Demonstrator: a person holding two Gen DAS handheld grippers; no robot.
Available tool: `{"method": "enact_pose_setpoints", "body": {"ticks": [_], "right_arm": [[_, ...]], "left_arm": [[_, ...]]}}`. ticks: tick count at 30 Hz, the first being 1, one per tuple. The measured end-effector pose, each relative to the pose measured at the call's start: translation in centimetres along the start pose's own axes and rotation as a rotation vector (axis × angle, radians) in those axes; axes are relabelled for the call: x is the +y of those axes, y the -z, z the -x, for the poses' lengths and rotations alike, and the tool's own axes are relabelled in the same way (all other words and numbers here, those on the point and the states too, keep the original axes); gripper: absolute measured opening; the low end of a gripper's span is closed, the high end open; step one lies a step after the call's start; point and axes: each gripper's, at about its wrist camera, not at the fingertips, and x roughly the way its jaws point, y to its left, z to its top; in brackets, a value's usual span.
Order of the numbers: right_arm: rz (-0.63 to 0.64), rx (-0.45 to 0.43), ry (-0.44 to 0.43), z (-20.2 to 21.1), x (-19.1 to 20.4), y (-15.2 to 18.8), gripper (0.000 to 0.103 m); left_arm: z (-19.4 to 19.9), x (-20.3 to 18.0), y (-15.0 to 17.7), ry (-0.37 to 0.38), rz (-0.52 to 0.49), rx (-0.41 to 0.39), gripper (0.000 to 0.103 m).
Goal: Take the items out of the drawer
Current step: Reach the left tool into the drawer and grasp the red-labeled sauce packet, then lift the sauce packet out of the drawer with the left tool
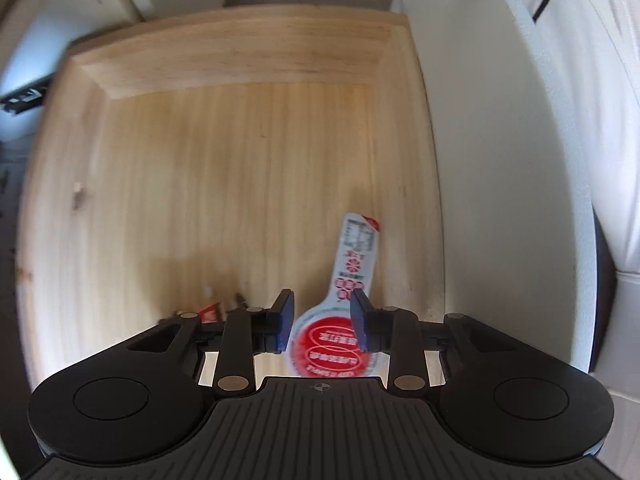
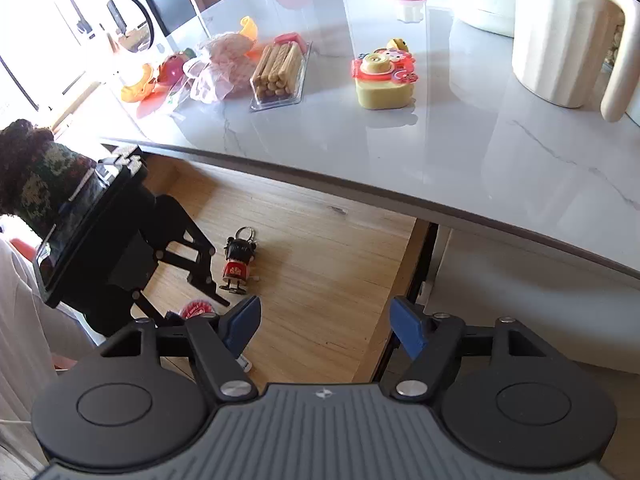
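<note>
left tongs (image 1: 322,322) open over the red-and-white packet (image 1: 347,300) in the drawer (image 1: 200,160), its print blurred; right tongs (image 2: 325,326) open, empty, doll keychain (image 2: 238,264) at eleven o'clock.

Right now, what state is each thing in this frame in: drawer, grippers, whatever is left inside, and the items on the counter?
Drawer: pulled open under the countertop.
Left gripper: jaws open, pointing down over the sachet, pads not pressing it.
Right gripper: jaws open, nothing between them.
Red-and-white sachet: lying flat on the drawer floor.
Doll keychain: lying in the drawer, untouched.
Biscuit pack: flat on the countertop.
Toy camera: on the countertop.
</note>
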Motion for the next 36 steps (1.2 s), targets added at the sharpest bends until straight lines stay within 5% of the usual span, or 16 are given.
{"method": "enact_pose_setpoints", "body": {"ticks": [5, 8, 11, 16, 18, 23, 27, 31, 36], "right_arm": [[-0.021, -0.011, -0.025, -0.4, -0.2, -0.1, 0.077], [-0.018, -0.013, -0.020, -0.7, -0.1, 0.0, 0.079], [-0.030, -0.019, -0.020, -0.5, -0.4, 0.0, 0.080], [-0.047, -0.035, -0.019, -0.5, -0.7, 0.0, 0.080], [-0.047, -0.042, -0.020, -0.3, -0.7, 0.0, 0.080], [-0.035, -0.046, -0.019, 0.0, -0.4, -0.1, 0.083], [-0.033, -0.047, -0.010, -0.1, -0.2, -0.3, 0.085], [-0.029, -0.048, -0.003, -0.1, -0.1, -0.2, 0.085], [-0.029, -0.049, 0.000, 0.0, -0.2, -0.1, 0.085]], "left_arm": [[-1.1, 0.4, -1.2, 0.081, -0.035, 0.064, 0.016], [-1.0, 0.3, -1.5, 0.039, -0.032, 0.056, 0.019], [-0.5, 0.0, -0.8, -0.117, -0.033, 0.051, 0.035], [0.7, 0.4, 2.6, -0.389, 0.030, 0.080, 0.024], [2.6, 0.9, 4.3, -0.332, 0.149, 0.009, 0.024], [5.3, 3.5, 7.3, -0.010, 0.648, -0.185, 0.026], [4.9, 4.6, 7.0, 0.029, 0.912, -0.170, 0.026], [4.0, 3.5, 4.8, -0.076, 0.892, -0.114, 0.027], [1.9, 2.9, 3.8, -0.107, 0.873, -0.035, 0.028]]}}
